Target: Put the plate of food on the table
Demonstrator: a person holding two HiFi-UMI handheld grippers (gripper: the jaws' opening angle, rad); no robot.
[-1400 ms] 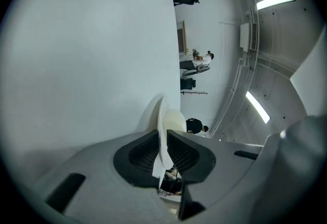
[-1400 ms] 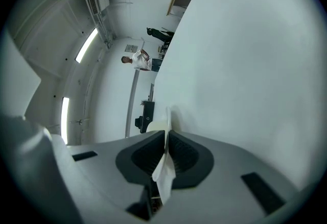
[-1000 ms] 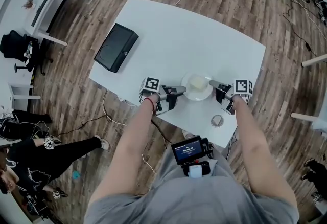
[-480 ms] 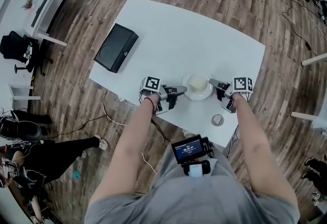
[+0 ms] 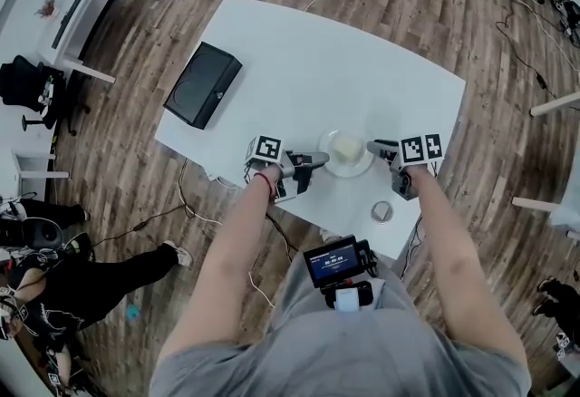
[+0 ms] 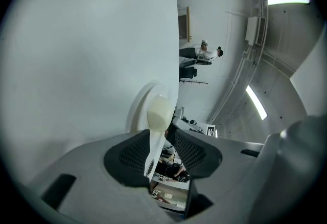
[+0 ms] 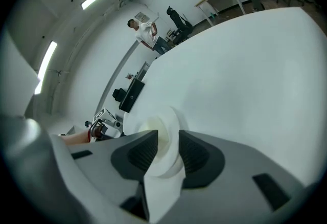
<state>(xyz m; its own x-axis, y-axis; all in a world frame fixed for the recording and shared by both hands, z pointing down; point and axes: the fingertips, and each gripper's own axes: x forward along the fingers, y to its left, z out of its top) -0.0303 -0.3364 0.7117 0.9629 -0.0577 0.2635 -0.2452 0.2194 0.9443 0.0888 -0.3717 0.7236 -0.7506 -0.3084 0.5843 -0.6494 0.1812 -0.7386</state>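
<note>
Grippers first: the left gripper [image 6: 164, 136] is pinched shut on the left rim of the white plate [image 6: 139, 104], with the edge sandwiched between its jaws. The right gripper [image 7: 168, 138] is clamped the same way on the opposite rim.

From the head view it's one on each side, with the plate between them over the near part of the white table [image 5: 317, 69], close to the front edge. It looks very low, but I can't tell if the base is actually touching.

A pale lump of food [image 5: 348, 147] sits in the middle. My guess is the plate's stiff, fairly light and glossy. That'd make it slick under the pads and chippable if dropped, and the food could slide if it tips. Opposite rims seems like the right hold, just keep both sides level.

Further out, a small round thing [image 5: 382, 211] lies on the table nearer the person. A flat black box [image 5: 204, 84] sits well apart by the far left corner.
</note>
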